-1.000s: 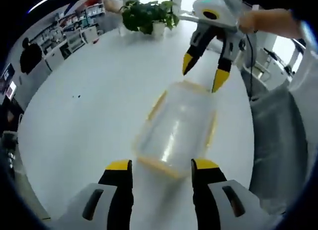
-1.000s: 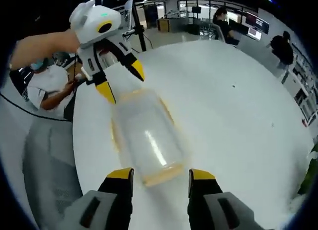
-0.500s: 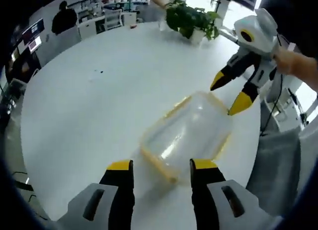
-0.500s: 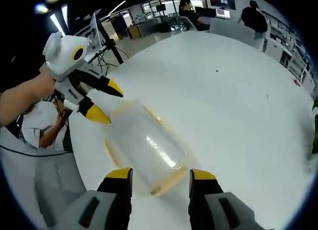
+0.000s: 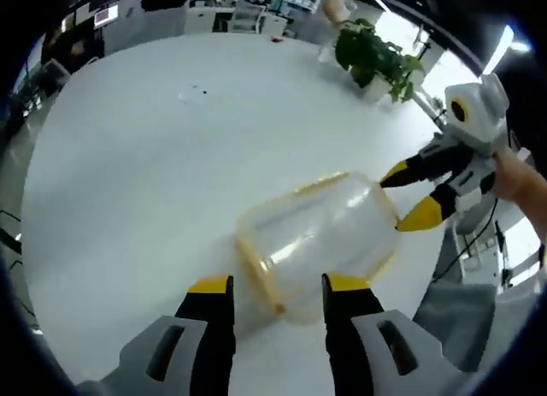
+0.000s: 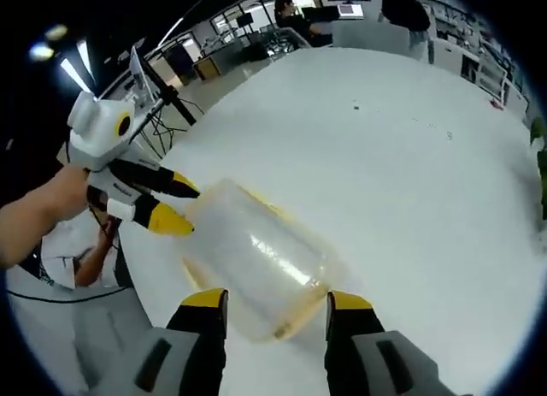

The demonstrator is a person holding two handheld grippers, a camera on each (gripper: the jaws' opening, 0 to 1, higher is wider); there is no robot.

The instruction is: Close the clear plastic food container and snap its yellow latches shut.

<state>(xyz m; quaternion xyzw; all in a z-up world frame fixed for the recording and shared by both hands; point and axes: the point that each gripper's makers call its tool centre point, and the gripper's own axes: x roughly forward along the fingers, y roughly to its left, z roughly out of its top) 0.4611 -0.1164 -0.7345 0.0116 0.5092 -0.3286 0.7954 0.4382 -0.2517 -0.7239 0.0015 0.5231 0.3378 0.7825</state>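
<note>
The clear plastic food container [image 5: 318, 240] lies on the white surface [image 5: 145, 156], apparently lidded; latch state unclear. Left gripper [image 5: 271, 286] and right gripper [image 6: 267, 300] flank its ends, jaws spread, gripping nothing.

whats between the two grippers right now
The clear plastic food container, yellow-trimmed, lies on the white table between them. In the left gripper view, the left gripper is at its near end and the right gripper at its far end.
</note>
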